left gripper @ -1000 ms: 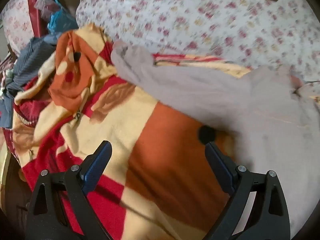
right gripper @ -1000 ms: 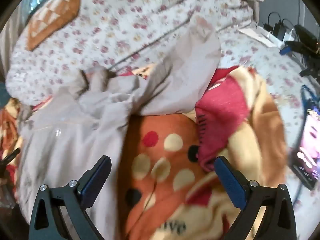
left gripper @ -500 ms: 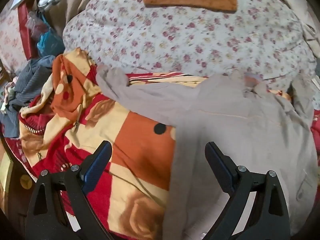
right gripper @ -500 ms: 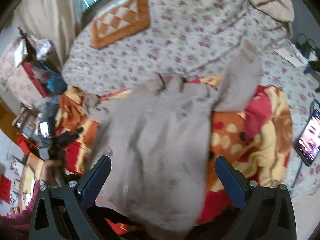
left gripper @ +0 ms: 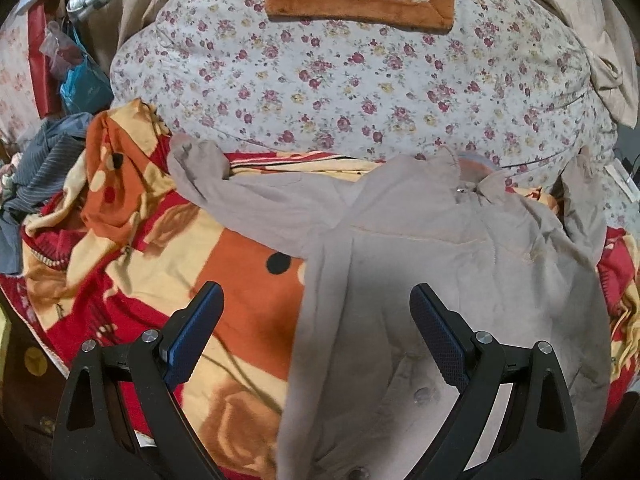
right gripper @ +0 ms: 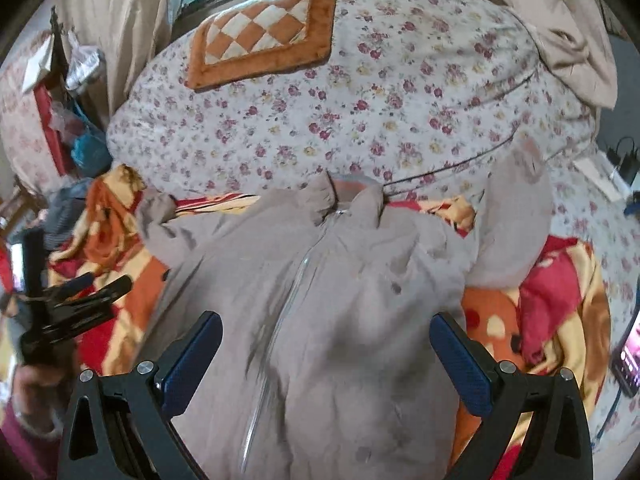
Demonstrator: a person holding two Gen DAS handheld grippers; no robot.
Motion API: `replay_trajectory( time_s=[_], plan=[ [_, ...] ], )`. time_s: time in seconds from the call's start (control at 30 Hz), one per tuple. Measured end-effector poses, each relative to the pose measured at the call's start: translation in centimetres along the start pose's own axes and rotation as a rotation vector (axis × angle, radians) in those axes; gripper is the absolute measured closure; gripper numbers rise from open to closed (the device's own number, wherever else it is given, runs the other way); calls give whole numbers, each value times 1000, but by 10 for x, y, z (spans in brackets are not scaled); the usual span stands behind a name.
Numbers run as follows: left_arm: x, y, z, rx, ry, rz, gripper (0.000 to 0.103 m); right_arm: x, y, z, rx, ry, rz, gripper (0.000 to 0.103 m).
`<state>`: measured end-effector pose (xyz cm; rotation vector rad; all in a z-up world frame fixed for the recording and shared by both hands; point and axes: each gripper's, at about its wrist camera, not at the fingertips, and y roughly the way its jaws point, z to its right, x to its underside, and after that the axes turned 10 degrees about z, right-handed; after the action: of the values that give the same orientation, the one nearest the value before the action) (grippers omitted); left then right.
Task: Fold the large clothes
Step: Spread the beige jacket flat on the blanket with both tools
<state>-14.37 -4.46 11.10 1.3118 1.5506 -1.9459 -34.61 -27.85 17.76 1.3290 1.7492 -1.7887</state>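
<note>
Hovering hand-held gripper [left gripper: 316, 304], wide open, empty, over jacket [left gripper: 460, 264]

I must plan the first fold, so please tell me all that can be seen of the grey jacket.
The grey jacket lies face up, spread on the red and orange blanket, collar toward the floral quilt. It looks like soft cloth, with a closed front zipper and snap buttons. Both sleeves are spread outward. Both claws are open above it, touching nothing.
</note>
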Motion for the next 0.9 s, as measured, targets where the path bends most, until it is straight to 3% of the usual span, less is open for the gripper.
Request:
replay_trajectory(
  time_s=[0.43,0.9],
  plan=[
    [-4,28,19,25,-10,-24,9,1,62,-12,64,31,2,1],
    [-2,59,32,17,5,-49,9,8,96,-11,70,30,-32,1]
  ],
)
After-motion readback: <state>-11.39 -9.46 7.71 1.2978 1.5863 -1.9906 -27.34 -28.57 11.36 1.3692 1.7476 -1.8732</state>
